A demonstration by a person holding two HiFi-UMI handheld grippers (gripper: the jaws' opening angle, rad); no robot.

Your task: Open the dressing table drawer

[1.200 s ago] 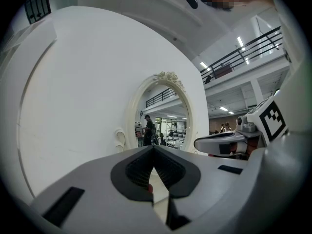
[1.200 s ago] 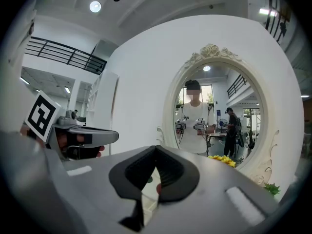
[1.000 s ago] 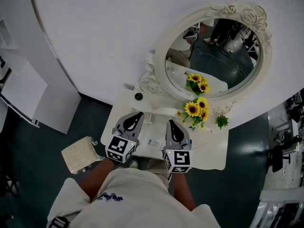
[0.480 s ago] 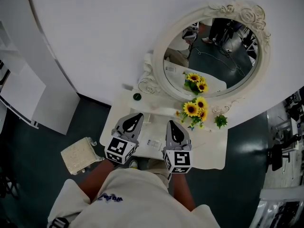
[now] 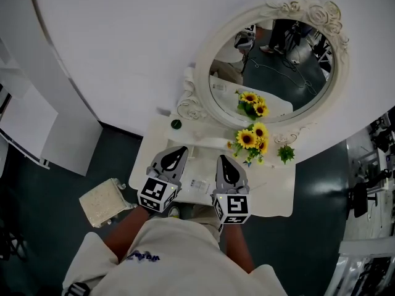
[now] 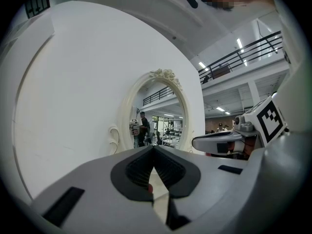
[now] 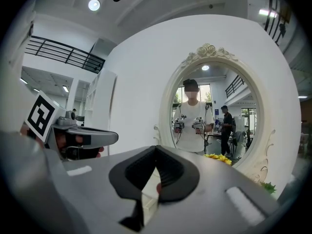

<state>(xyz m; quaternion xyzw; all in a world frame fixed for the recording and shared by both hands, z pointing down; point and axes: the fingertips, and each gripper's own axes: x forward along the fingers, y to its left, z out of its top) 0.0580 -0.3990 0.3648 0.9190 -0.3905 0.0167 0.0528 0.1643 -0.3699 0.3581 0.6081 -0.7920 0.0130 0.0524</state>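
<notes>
Hovering side by side over the bench (image 5: 271,197), left claw (image 5: 179,150) and right claw (image 5: 222,160) both clenched on nothing, sunflowers (image 5: 250,140) before the mirror (image 5: 271,66), vase hidden.

Grey left tongs (image 5: 178,149), right tongs (image 5: 221,159); cream shirt (image 5: 176,251).

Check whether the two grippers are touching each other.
Apart. The head view shows the left gripper and the right gripper side by side above the dressing table, with a strip of white tabletop plainly visible between them.
</notes>
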